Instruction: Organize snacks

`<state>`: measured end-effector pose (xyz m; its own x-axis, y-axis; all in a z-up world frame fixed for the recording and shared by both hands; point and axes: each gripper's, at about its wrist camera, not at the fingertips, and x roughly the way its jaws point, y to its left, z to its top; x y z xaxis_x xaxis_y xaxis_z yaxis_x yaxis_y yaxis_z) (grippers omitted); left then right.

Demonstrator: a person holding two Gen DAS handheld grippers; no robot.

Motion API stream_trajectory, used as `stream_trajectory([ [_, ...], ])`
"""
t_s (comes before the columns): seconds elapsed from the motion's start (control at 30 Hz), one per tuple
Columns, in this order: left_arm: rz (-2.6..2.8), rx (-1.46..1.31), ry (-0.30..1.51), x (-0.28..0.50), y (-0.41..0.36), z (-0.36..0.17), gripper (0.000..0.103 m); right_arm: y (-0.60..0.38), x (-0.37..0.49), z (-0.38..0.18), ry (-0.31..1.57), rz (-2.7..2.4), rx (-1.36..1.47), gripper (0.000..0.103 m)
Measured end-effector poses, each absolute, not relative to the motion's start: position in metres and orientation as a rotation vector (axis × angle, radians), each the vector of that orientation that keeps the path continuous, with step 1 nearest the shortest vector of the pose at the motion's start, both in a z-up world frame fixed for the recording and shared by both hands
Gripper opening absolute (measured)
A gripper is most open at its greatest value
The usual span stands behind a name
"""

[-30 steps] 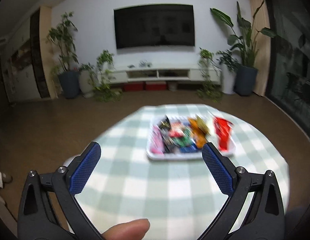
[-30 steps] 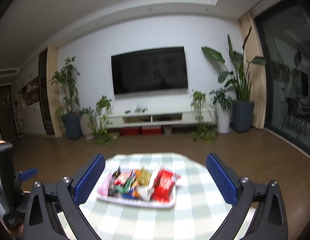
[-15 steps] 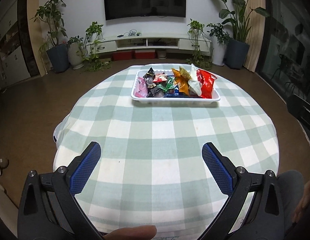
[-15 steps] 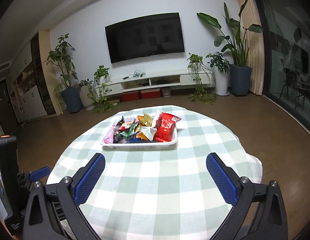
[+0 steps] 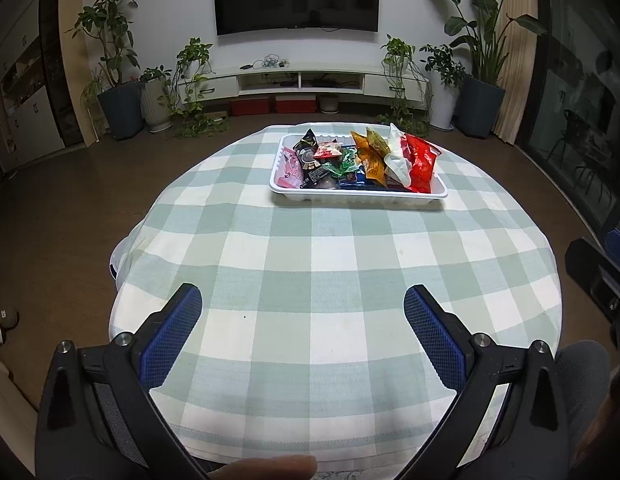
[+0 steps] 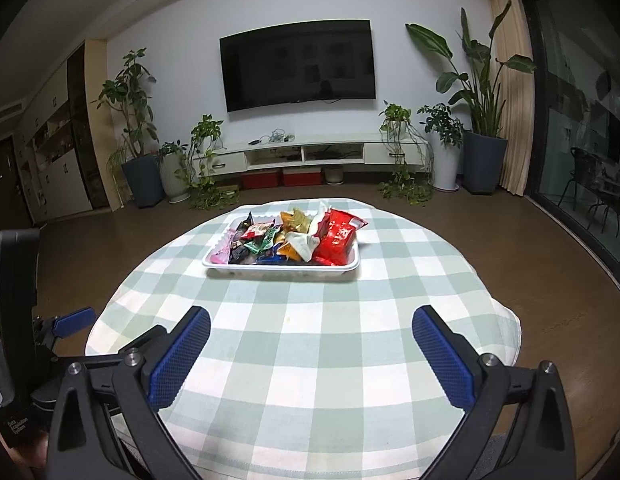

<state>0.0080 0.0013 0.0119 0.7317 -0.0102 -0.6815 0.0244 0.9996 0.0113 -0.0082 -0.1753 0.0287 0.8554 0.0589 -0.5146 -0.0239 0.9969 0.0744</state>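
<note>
1. Two grippers: left gripper (image 5: 302,312) and right gripper (image 6: 311,334), each with two blue-padded fingers (image 5: 173,334).
2. Both spread wide, nothing between the jaws of either.
3. One round table under a green-and-white checked tablecloth (image 5: 330,280).
4. One white tray (image 5: 356,194) on the far half of the cloth, well apart from both grippers, ahead of them.
5. In the tray, a mixed heap of snack packets; exact count not readable. Among them: one large red packet (image 6: 336,238) at the tray's right end, one white packet (image 6: 303,246) just beside it, two orange-yellow packets (image 5: 370,152), one pink packet (image 5: 290,168) at the left end, one black packet (image 5: 307,148), green and blue wrappers in the middle.
6. Seen from the left gripper, tray slightly right of centre; seen from the right gripper, slightly left of centre.
7. One fingertip (image 5: 269,467) at the lower edge of the left view.
8. One wall-mounted television (image 6: 297,66).
</note>
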Motion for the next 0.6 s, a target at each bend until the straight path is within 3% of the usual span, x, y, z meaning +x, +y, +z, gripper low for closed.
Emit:
stream_trajectory([
  [0.6,-0.020,0.027,0.757,0.0071,0.0001,0.0081,0.102,-0.1755,-0.0084,0.0246,0.556,0.042,0.066,0.103],
])
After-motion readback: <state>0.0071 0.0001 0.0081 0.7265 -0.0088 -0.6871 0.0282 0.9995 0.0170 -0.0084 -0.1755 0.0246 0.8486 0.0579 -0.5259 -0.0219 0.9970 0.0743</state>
